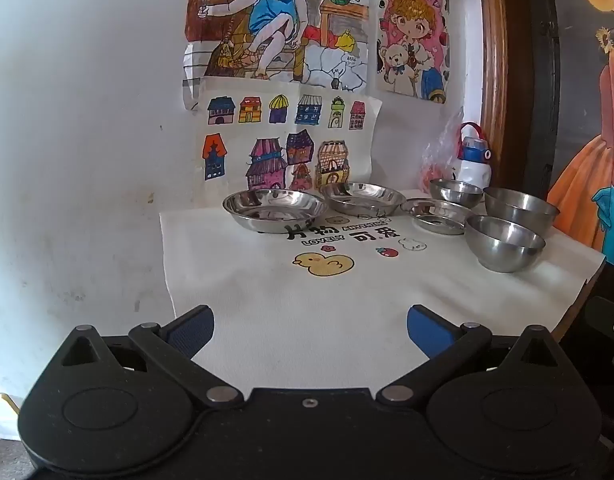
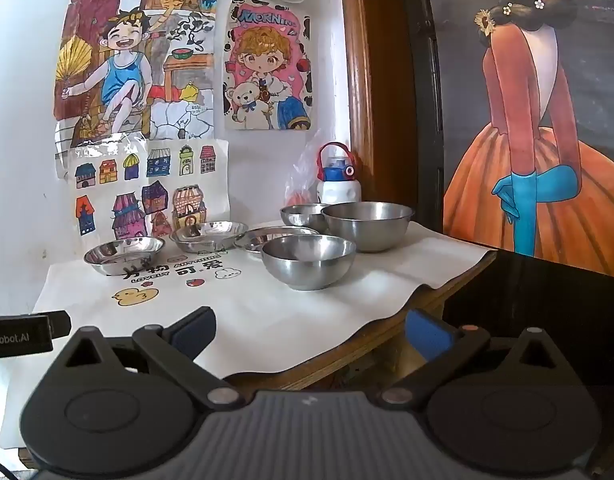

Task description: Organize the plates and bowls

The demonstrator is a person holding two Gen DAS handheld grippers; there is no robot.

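Honestly, the biggest risk I see is how slick and crowded this stuff is. The shiny round stainless steel bowls (image 2: 308, 260) sit almost touching each other and the shallow round steel plates (image 1: 274, 209), so going for one rim could easily knock a neighbour, or a thin rim could just slide out of the pads. The white cloth with a yellow duck print (image 1: 323, 312) hangs loose over the wooden counter (image 2: 387, 340), so any dragging could bunch it up and shift everything. A white water bottle with a red handle (image 2: 339, 178) stands right behind the bowls too, easy to tip on a long reach.

Both claws are spread wide with nothing between the blue pads. The left claw (image 1: 310, 330) hovers over bare cloth, plates well ahead of it and bowls off to its right. The right claw (image 2: 310, 330) hangs at the counter's front edge, the nearest bowl straight ahead, still well apart.
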